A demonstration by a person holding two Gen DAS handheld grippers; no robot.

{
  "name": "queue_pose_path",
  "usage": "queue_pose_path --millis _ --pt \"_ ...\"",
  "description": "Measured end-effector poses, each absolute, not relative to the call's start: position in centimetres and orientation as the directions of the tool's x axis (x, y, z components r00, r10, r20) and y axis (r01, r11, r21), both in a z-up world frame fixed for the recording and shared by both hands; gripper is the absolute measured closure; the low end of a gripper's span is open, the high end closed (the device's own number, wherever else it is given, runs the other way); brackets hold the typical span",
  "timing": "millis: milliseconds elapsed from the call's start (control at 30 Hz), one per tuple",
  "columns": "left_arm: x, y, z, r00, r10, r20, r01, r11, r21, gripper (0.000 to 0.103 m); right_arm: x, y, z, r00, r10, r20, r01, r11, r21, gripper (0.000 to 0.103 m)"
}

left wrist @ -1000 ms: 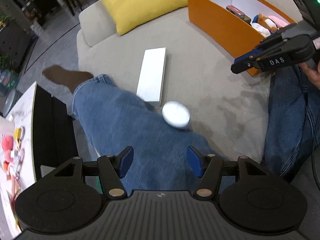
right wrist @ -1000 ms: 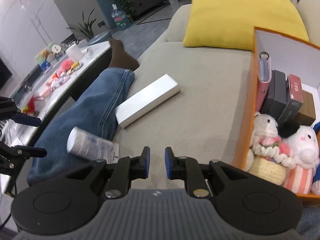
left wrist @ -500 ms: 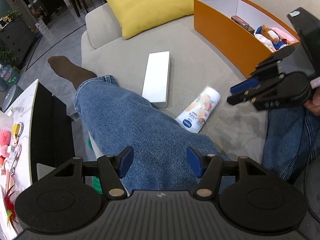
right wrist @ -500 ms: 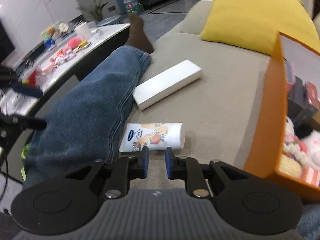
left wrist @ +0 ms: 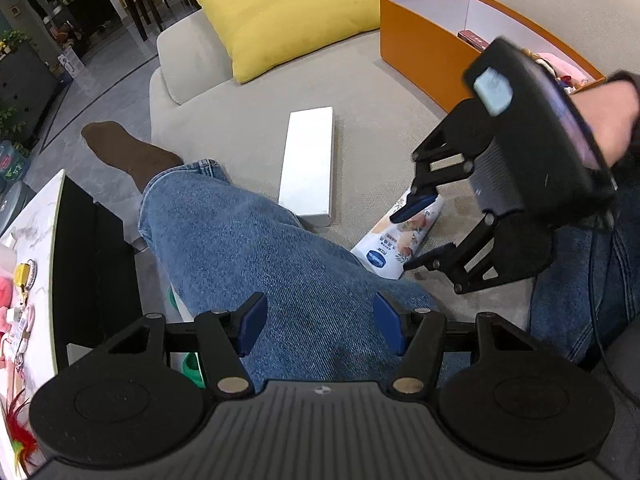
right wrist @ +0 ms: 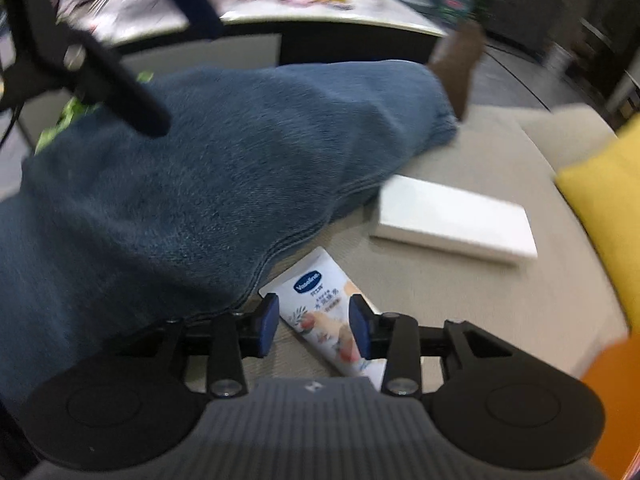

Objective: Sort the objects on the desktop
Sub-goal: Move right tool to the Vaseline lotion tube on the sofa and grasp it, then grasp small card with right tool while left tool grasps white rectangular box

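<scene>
Beige sofa seat (left wrist: 372, 92) serves as the working area, with a person's denim-clad leg (left wrist: 248, 256) stretched across its near edge.

Item under attention: a white lotion tube (right wrist: 320, 308) with a blue oval label, lying flat on the seat, its flat crimped end against the hem of the jeans. Its long axis runs diagonally; in the left wrist view the tube (left wrist: 400, 236) slants from the leg up toward the orange box (left wrist: 424, 48).

Right claw (right wrist: 314, 324): pointed steeply down over the tube, its jaws opening. The tube lies between the blue pads (right wrist: 267, 324); neither pad can be seen pressing on it, so I judge it straddled, not gripped. The gap sits roughly across the tube's width, a little skewed to its axis, near mid-body. The right wrist view is blurred, so fine contact cannot be confirmed. From the other side, the right claw (left wrist: 416, 232) shows one finger above the tube and one below it.

Left claw (left wrist: 316, 328): jaws wide apart and empty, hovering above the leg, well clear of the tube. The right hand is plainly the nearer.

Also on the seat: a long white box (left wrist: 308, 164) just beyond the tube, and a yellow cushion (left wrist: 296, 8) farther back.

Judgement: the grasp turns on lowering squarely over the tube's narrow dimension before closing; the adjacent trouser hem could be caught by the left-hand pad.
</scene>
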State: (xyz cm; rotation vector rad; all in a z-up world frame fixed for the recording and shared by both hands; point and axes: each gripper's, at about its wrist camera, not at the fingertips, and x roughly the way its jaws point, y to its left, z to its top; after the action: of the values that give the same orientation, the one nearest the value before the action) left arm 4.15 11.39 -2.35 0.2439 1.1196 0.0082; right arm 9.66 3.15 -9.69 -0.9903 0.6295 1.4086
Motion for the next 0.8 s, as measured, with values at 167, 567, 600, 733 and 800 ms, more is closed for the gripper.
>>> queue_pose_path --millis 167,567,600,733,800 --pt "4.7 12.1 -2.9 0.436 0.116 -0.892 0.116 0.976 0.183 0.033 8.5 4.5 -11.4 0.156 0.435 -0.887 -0.929 -0.24 -0.281 0.06" --pt "5.1 13.6 -3.3 0.441 0.085 -0.893 0.113 0.982 0.15 0.033 5.8 5.3 -13.7 0.202 0.433 -0.879 -0.826 -0.406 -0.39 0.055" --pt "5.2 13.6 -3.3 0.442 0.085 -0.893 0.112 0.982 0.149 0.033 5.7 5.3 -13.7 0.206 0.433 -0.877 -0.819 -0.414 -0.397 0.055" --pt "5.1 13.7 -3.2 0.445 0.086 -0.891 0.109 0.983 0.149 0.033 5.4 5.1 -13.8 0.221 0.44 -0.871 -0.802 -0.426 -0.419 0.058" --pt "5.0 13.8 -3.2 0.446 0.087 -0.891 0.107 0.983 0.149 0.033 5.0 4.8 -13.9 0.222 0.444 -0.868 -0.79 -0.439 -0.427 0.067"
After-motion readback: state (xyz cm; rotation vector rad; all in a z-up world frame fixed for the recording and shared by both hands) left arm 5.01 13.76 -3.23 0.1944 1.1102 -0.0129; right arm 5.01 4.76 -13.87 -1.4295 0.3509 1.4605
